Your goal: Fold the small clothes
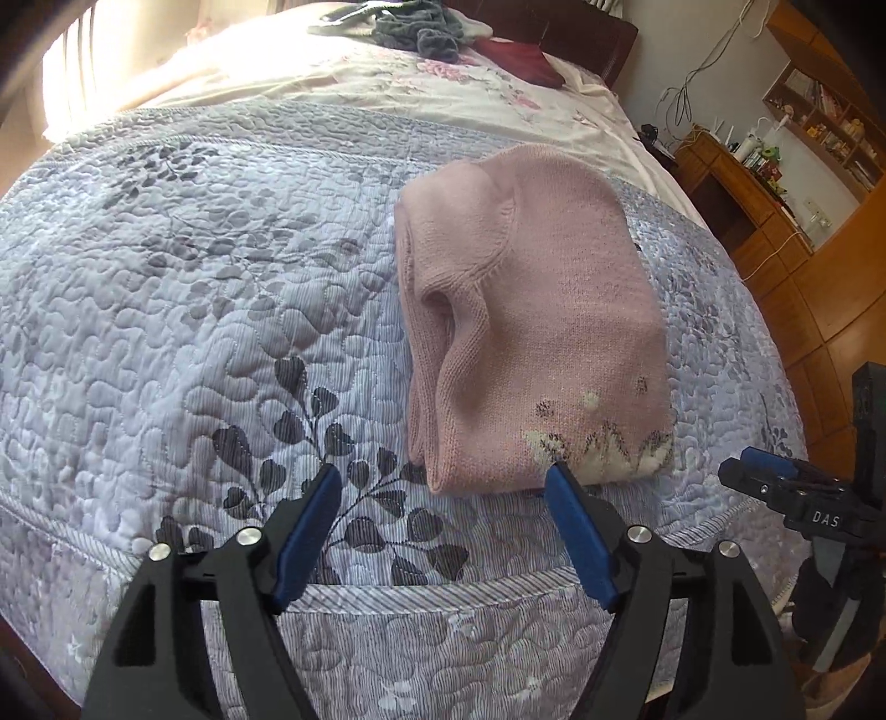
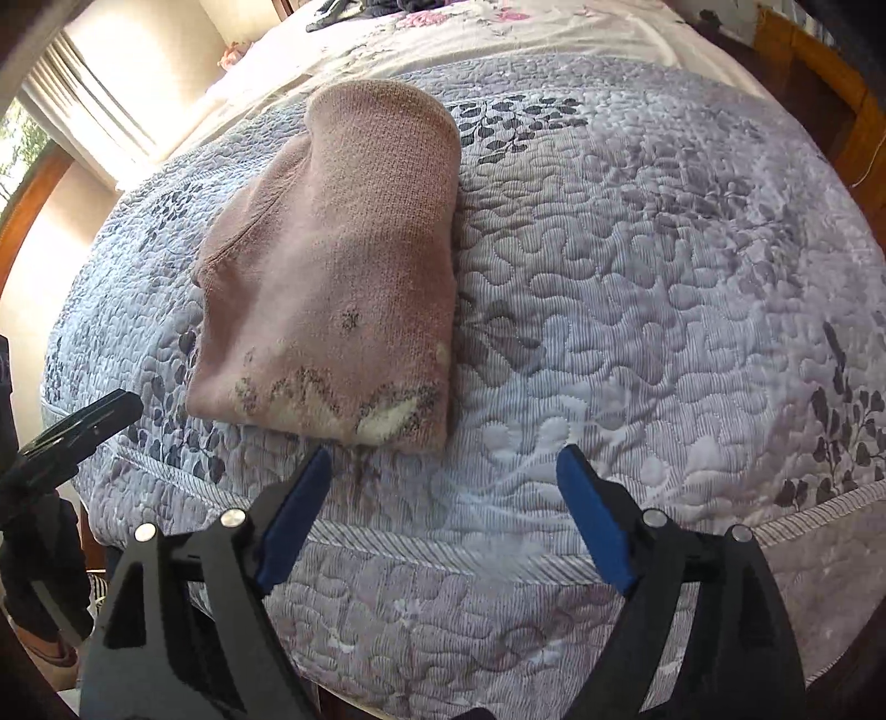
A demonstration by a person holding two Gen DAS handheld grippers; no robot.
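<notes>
On the bed's quilt (image 1: pixel 183 310), your left gripper (image 1: pixel 443 487) hangs over the near edge with its blue pads spread wide apart and nothing between them. Just ahead of it and a little to the right lies the sweater (image 1: pixel 531 332), pink knit, folded into a compact bundle, its patterned hem end nearest you and close to the quilt's border. Your right gripper (image 2: pixel 443 471) sits to the right of the sweater (image 2: pixel 338 277), also parted and empty, aimed at bare quilt (image 2: pixel 637 277) just beyond the bundle's near right corner. Neither gripper touches the sweater. Far up the bed, grey clothes (image 1: pixel 421 25) lie in a heap on a floral sheet (image 1: pixel 443 94).
</notes>
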